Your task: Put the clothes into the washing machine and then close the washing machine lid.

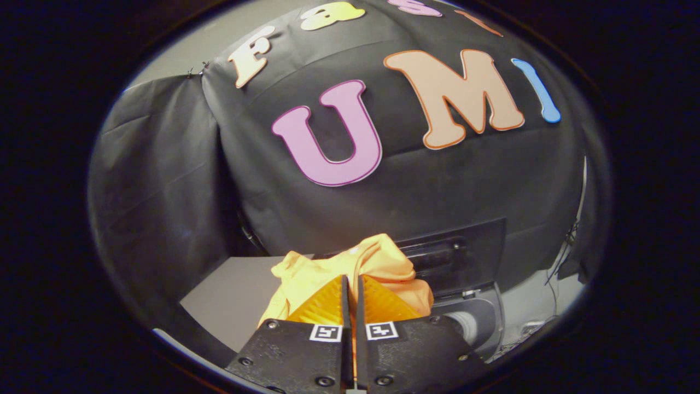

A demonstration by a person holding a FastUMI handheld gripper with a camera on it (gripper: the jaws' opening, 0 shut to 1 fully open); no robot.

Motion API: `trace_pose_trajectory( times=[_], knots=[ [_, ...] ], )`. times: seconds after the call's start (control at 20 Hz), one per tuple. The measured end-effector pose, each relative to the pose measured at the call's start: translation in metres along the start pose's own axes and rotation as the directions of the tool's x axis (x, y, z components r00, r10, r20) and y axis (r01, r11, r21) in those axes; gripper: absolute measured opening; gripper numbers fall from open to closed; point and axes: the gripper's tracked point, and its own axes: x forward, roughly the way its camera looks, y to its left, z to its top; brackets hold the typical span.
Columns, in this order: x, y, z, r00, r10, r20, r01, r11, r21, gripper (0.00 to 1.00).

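At the bottom middle of the frame the tongs [350, 284] are pressed together on a fold of the orange shirt [350, 268], which hangs bunched up around their tips. The washing machine [470, 306] sits at the lower right, its lid up. The shirt looks soft, light and floppy, so a thick bunched fold is the best place to pinch it.

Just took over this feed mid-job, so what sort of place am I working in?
Looks like a staged recording booth, not a real laundry room: black cloth wall behind, a grey tabletop, and a washing machine with its lid up. The claw is shut on an orange garment.
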Motion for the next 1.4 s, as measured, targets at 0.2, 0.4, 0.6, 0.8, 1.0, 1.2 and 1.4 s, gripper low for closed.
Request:
trace_pose_trajectory(
  times=[0.2,0.4,0.6,0.8,1.0,1.2,1.4],
  knots=[
    [0.008,-0.032,-0.039,0.999,-0.04,-0.026,0.041,0.999,0.012,0.02],
    [0.028,-0.063,-0.095,0.991,-0.096,-0.089,0.098,0.995,0.024,0.02],
    [0.045,-0.091,-0.149,0.976,-0.145,-0.161,0.152,0.988,0.029,0.02],
    [0.062,-0.107,-0.189,0.96,-0.185,-0.211,0.208,0.974,0.089,0.04],
    [0.066,-0.116,-0.201,0.944,-0.235,-0.231,0.259,0.963,0.077,0.09],
    [0.071,-0.119,-0.197,0.939,-0.266,-0.217,0.274,0.962,0.01,0.47],
    [0.07,-0.106,-0.172,0.947,-0.271,-0.172,0.268,0.963,-0.038,0.82]
  ],
)
